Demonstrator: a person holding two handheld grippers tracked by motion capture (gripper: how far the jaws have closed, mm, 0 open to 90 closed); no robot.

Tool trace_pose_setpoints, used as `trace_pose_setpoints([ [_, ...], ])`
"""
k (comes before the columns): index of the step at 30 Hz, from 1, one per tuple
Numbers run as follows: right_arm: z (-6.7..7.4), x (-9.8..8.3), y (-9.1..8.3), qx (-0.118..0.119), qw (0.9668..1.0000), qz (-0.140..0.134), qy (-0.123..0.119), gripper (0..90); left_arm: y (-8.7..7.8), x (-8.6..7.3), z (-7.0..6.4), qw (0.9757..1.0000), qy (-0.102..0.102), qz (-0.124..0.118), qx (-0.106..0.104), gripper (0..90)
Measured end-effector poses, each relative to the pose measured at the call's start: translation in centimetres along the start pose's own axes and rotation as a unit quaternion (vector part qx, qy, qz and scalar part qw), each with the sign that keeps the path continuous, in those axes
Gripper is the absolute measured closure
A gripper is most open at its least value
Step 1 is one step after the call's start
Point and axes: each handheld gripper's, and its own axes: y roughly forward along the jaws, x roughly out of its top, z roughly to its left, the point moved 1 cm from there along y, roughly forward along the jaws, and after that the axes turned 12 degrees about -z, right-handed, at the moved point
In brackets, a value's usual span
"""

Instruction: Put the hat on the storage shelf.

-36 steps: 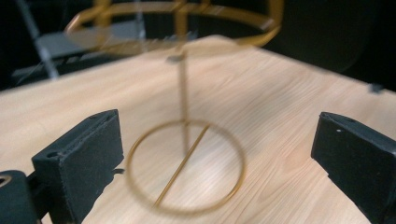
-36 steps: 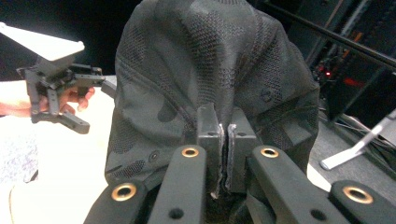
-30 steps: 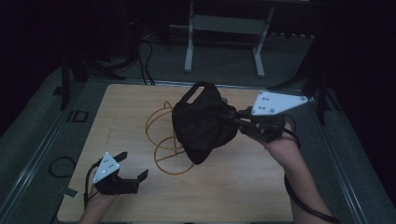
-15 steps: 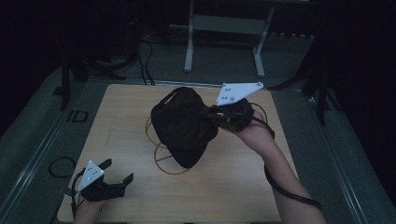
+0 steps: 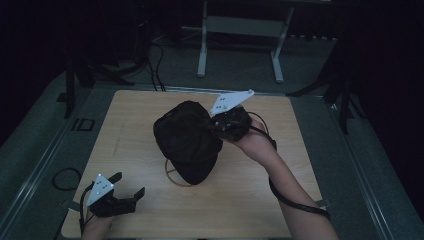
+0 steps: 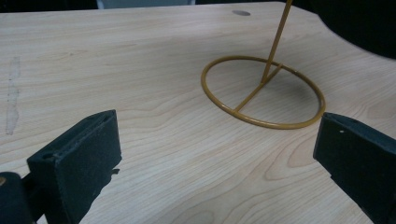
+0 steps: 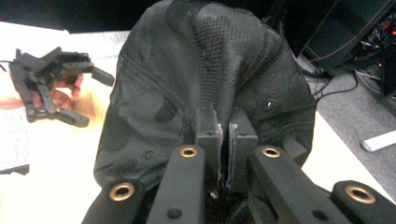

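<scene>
- Table [image 5: 150, 110] of pale wood carries the work: it gives the gold wire stand [image 6: 264, 91] a flat footing, its ring base lying on the boards and a thin upright rod rising from the crossbar inside the ring.
- Cap [image 5: 187, 140], black, hangs in the air over the middle of the table, above that stand and covering most of it in the high view. My reading is that it is being brought to the rod so that it can be set on top of it.
- Cloth of the cap looks like dark camouflage with mesh panels and small metal eyelets; it sags and folds, so it will likely hang loosely where it is pinched rather than keep a firm dome.
- Right gripper [image 7: 223, 140] is clamped on a fold of the cap's fabric, its pads nearly together with the cloth between them. Pinching near the edge leaves the hollow of the crown free to go over the rod.
- Left gripper [image 5: 127, 185] waits at the near left corner of the table, well apart from the cap, jaws spread wide with nothing between them; it faces the stand's ring, probably ready to steady it.
</scene>
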Motion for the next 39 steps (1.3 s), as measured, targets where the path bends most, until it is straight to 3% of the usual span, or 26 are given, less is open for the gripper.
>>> trace_pose_setpoints([
  [6,-0.1,-0.2,0.7,-0.001,0.9999,-0.004,0.012,84.1,0.0,0.0,0.0,1.0,-0.005,-0.003,-0.003,1.4],
  [18,0.1,-0.7,2.0,-0.031,0.9994,0.004,0.014,66.0,-0.1,-0.1,0.1,0.9999,-0.011,-0.008,-0.008,1.4],
  [24,0.1,-0.9,2.6,-0.031,0.9993,0.001,0.019,58.0,-0.1,-0.1,0.1,0.9998,-0.012,-0.009,-0.01,1.4],
  [33,-0.3,-1.1,2.5,-0.023,0.9986,-0.009,0.048,48.4,-0.2,-0.1,0.0,0.9997,-0.015,-0.013,-0.013,1.4],
  [39,0.1,-0.9,2.3,-0.015,0.999,-0.008,0.042,44.5,-0.2,-0.1,0.1,0.9998,-0.013,-0.012,-0.009,1.4],
])
